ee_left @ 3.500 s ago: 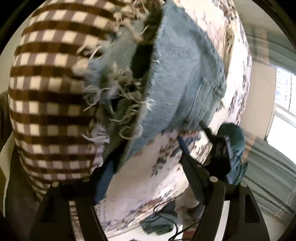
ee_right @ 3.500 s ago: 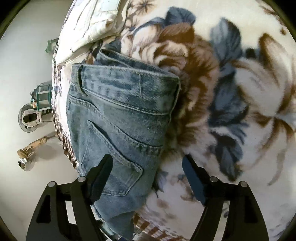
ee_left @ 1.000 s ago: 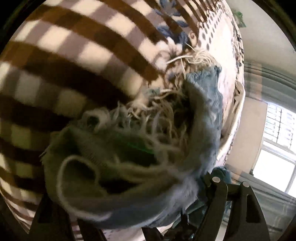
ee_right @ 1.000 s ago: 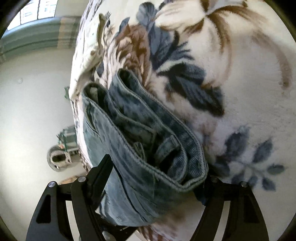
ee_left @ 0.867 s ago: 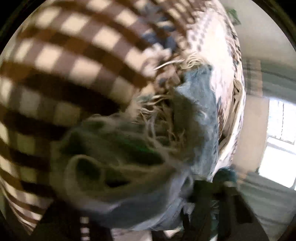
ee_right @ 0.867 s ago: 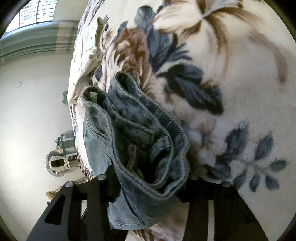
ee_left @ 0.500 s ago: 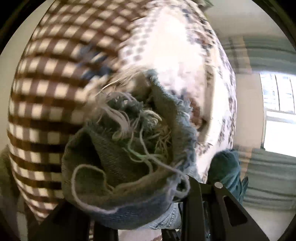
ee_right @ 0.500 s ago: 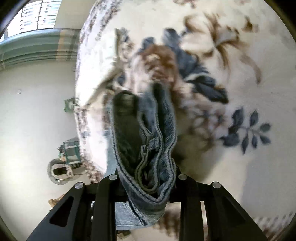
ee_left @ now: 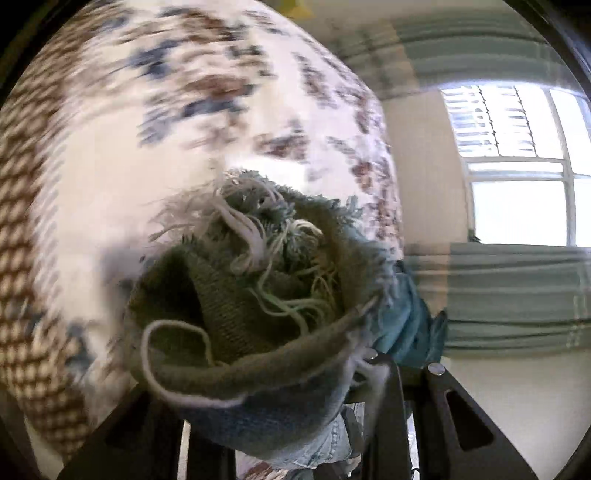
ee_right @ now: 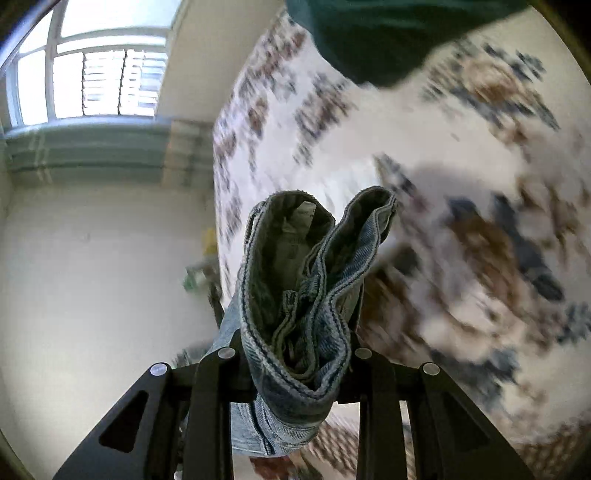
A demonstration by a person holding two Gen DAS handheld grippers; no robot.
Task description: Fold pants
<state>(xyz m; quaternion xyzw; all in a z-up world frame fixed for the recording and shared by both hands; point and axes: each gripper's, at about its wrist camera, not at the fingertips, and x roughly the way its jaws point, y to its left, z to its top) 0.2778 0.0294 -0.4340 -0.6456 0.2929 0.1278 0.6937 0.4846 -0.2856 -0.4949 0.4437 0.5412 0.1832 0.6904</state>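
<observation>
The pants are light blue denim jeans. In the left wrist view their frayed hem (ee_left: 258, 295) bunches up close to the camera, clamped in my left gripper (ee_left: 273, 402), and hides the fingertips. In the right wrist view the folded waistband (ee_right: 306, 288) stands up between the black fingers (ee_right: 210, 387) of my right gripper (ee_right: 295, 365), which is shut on it. Both ends are lifted above the floral bedspread (ee_left: 229, 110), which also shows in the right wrist view (ee_right: 461, 192). The stretch of jeans between the grippers is out of view.
The bedspread has a brown checked border (ee_left: 18, 184). A dark green garment (ee_right: 388, 33) lies at the top of the right view. A teal cloth (ee_left: 406, 321) sits behind the left gripper. A window (ee_left: 524, 177) and green curtains (ee_right: 92, 151) line the wall.
Both grippers closed on the jeans, the left on the frayed hem and the right on the waistband, then lifted them off the bedspread. Both views swung toward the window.
</observation>
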